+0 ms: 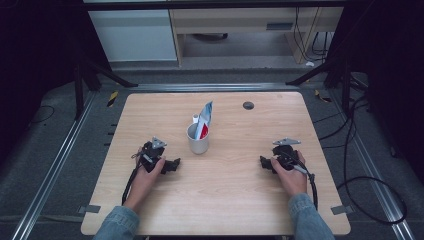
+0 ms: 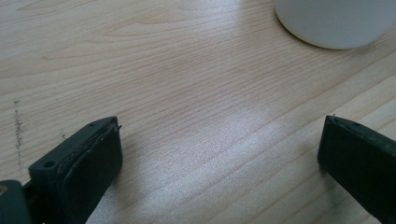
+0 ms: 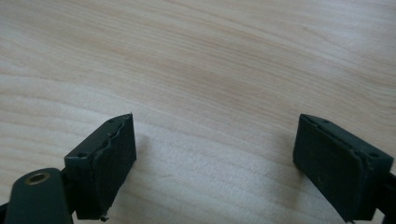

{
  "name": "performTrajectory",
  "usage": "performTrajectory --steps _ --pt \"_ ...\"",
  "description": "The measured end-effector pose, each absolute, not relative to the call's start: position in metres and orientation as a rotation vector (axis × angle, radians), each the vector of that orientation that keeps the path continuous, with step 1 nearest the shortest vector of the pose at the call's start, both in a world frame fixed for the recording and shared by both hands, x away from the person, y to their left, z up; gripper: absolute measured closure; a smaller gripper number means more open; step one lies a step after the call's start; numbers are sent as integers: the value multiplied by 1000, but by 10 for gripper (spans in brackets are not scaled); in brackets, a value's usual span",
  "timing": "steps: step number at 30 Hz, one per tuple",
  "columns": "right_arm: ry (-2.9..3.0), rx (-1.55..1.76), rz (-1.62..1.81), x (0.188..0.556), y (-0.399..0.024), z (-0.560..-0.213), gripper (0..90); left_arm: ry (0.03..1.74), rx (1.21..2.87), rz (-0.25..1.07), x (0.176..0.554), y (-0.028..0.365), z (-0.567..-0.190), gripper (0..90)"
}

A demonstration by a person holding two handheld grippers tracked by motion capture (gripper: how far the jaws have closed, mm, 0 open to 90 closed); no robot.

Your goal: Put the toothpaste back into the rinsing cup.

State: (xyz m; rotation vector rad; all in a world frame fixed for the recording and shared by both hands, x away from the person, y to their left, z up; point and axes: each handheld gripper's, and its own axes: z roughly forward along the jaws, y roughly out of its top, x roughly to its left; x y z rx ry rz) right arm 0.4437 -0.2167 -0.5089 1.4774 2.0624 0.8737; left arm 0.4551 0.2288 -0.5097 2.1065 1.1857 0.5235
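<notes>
**Two open grippers low on a pale wood table, a cup between them**

At the near edge of the light, straight-grained wooden table [image 1: 225,200], two denim-sleeved forearms come in from below. The person's left hand [image 1: 145,176] holds the black two-jaw left gripper [image 1: 172,164] low over the board; in the left gripper view its blunt, matte rectangular jaws stand wide apart with bare wood between them. The right hand [image 1: 292,175] holds the matching black right gripper [image 1: 264,163] well apart on the other side, pointing inward; its jaws are likewise spread wide, one pad edge looking worn and wavy.

Farther in, between the two and nearer the left one, a smooth pale cylindrical cup [image 1: 198,140] stands upright, holding a white, blue and red packet [image 1: 204,120] that juts above the rim. Beyond it a small dark round grommet [image 1: 248,105] sits in the tabletop near the far edge.
</notes>
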Motion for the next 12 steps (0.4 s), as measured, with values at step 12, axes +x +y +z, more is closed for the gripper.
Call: performTrajectory --steps 12 --pt "1968 1553 848 452 -219 -514 3 1185 2106 524 455 229 -510 0"
